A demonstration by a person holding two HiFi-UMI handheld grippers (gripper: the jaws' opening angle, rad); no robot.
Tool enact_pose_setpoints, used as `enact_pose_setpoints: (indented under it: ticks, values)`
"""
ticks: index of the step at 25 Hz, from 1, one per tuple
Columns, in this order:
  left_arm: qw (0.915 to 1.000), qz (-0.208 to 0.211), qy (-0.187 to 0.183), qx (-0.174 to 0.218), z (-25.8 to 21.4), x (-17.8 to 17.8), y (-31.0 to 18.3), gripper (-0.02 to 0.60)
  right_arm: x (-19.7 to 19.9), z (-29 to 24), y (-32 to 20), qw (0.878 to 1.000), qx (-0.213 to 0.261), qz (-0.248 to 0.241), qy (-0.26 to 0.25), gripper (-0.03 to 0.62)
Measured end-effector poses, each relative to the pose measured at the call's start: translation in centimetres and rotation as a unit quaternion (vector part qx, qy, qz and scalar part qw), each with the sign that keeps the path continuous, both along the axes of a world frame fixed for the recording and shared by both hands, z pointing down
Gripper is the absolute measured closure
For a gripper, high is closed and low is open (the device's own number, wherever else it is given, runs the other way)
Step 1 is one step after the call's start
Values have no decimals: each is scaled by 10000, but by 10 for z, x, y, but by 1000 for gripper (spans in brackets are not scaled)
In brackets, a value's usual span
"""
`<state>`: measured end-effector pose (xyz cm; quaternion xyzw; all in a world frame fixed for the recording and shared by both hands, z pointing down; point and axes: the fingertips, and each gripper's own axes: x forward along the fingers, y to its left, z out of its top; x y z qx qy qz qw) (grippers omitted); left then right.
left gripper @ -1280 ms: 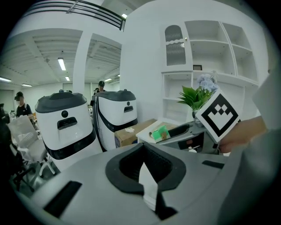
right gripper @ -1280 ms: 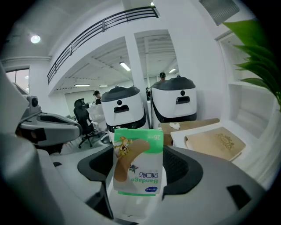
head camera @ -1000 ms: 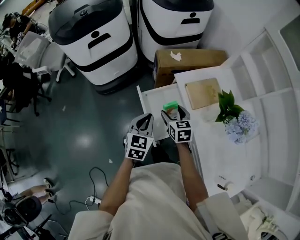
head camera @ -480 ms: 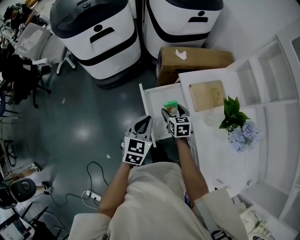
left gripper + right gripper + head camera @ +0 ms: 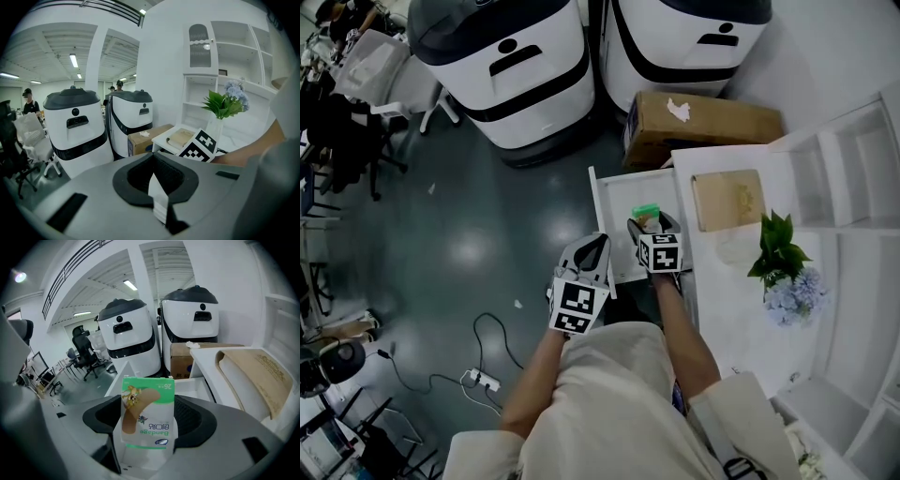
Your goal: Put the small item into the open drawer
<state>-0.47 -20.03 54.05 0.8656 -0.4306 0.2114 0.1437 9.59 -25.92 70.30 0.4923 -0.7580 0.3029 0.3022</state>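
Two grippers in view. Right gripper (image 5: 653,226) is clamped on a small bandage box (image 5: 147,412) — green-and-white, print upside down. It holds the box upright betw. its jaws, inside the outline of the open white drawer (image 5: 607,214); can't tell if it touches bottom. Left gripper (image 5: 592,249) is pinched closed w/ nothing in it, at the drawer's left edge. Brown carton (image 5: 703,127) sits beyond the drawer — tan book (image 5: 727,199) lies on the white tabletop (image 5: 722,309).
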Motion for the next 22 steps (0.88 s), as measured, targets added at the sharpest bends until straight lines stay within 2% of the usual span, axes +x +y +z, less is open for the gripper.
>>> enact_pose_setpoints:
  ticks: [6, 12, 22]
  values:
    - [9998, -192, -18, -114, 10, -4, -8, 565, 3, 28, -1, 9996, -250, -50, 117, 229]
    - [9995, -177, -134, -219, 24, -4, -12, 565, 13, 49, -3, 9989, -425, -13, 222, 229]
    - [9983, -319, 6, -490, 46, 5, -10, 565, 24, 87, -2, 9965, -734, 33, 408, 229]
